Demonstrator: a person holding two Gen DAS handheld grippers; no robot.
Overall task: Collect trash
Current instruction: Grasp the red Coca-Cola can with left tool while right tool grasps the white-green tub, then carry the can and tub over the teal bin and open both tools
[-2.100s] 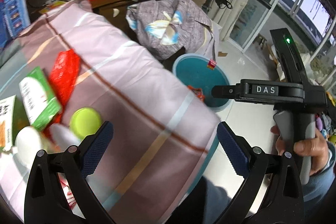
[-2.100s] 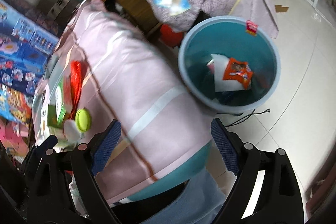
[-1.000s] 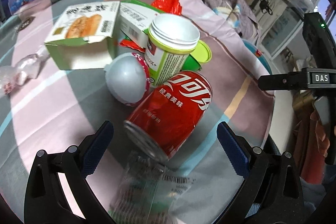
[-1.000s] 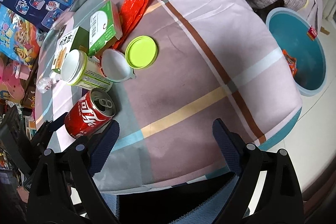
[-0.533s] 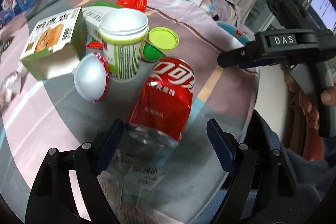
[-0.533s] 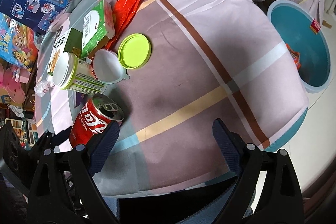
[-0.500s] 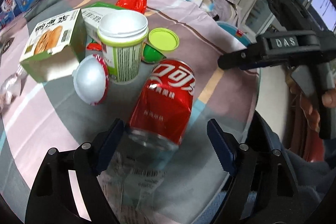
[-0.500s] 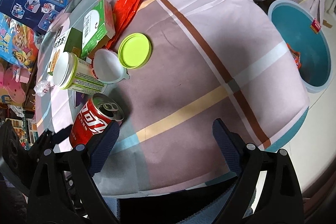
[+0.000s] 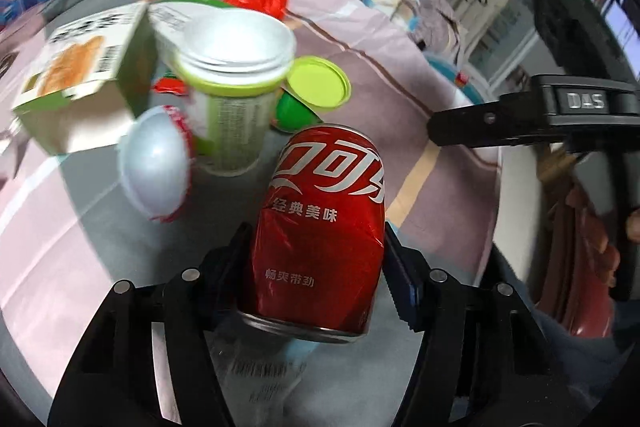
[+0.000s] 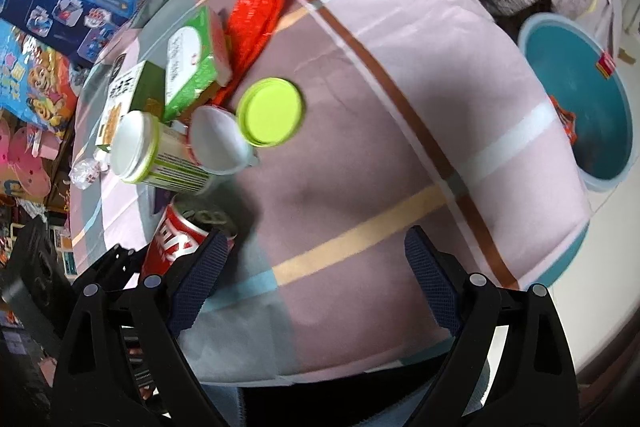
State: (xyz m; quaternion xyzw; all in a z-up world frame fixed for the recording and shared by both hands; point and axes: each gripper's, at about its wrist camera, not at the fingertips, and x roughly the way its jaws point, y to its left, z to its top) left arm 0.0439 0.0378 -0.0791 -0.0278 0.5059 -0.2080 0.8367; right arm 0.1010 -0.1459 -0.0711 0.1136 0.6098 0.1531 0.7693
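One red Coca-Cola can, clamped in left gripper; right gripper spread wide.
Left wrist: left gripper (image 9: 316, 259) pads squeeze dented red aluminium can (image 9: 322, 223), white Chinese script, over checked pink tablecloth (image 9: 360, 39). "DAS" on black right gripper body (image 9: 560, 115).
Right wrist: right gripper (image 10: 316, 279) holds nothing; round blue plastic bin (image 10: 576, 107) sits on floor beyond table edge.

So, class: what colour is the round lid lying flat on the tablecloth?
Lime green. The round lid shows best in the right wrist view.
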